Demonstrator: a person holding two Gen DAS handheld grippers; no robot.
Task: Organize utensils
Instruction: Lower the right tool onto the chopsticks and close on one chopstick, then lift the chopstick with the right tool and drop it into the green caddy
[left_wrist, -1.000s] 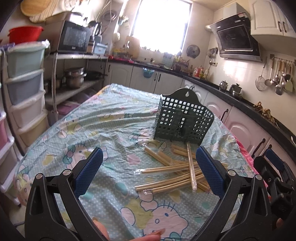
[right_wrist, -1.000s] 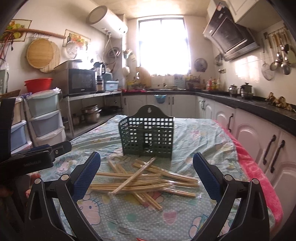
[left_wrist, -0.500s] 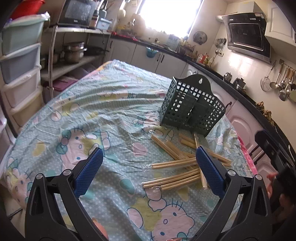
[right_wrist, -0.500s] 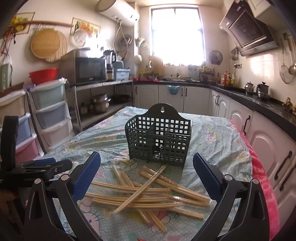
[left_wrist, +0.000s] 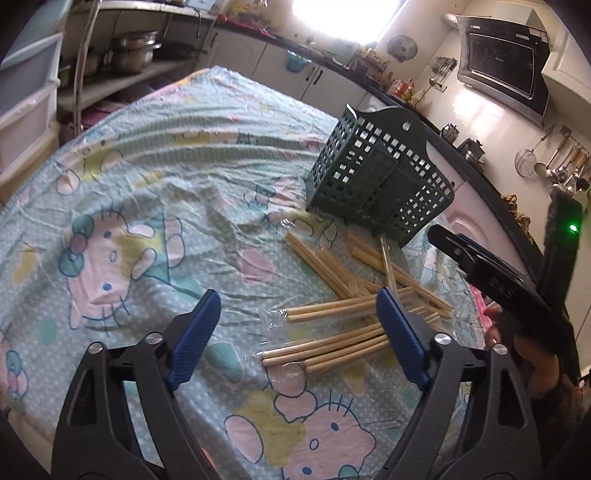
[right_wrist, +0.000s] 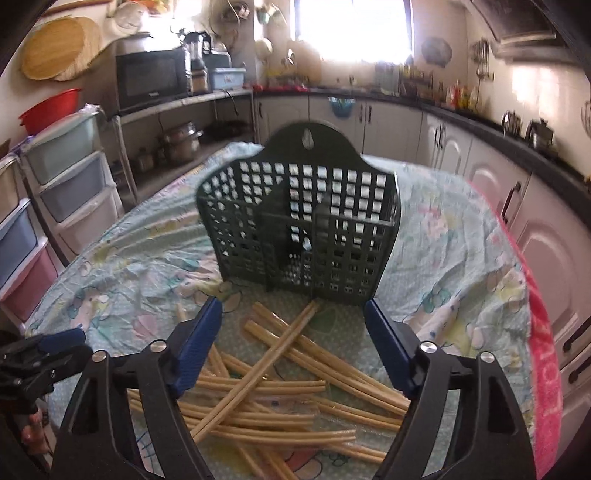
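A dark green slotted utensil basket (left_wrist: 376, 184) stands upright on the table; it also shows in the right wrist view (right_wrist: 299, 229). A loose pile of plastic-wrapped wooden chopsticks (left_wrist: 343, 317) lies crossed in front of it, also in the right wrist view (right_wrist: 266, 384). My left gripper (left_wrist: 299, 336) is open and empty, hovering over the near end of the pile. My right gripper (right_wrist: 291, 343) is open and empty above the pile, facing the basket. The right gripper shows at the right of the left wrist view (left_wrist: 491, 273).
The table wears a cartoon-print cloth (left_wrist: 147, 206) with a pink edge (right_wrist: 543, 350) at the right. Stacked plastic drawers (right_wrist: 62, 184) and a shelf with pots (right_wrist: 181, 140) stand left. White cabinets (right_wrist: 480, 155) run behind and right.
Both grippers have moved forward and down toward the chopstick pile and basket. Both stay open and empty.
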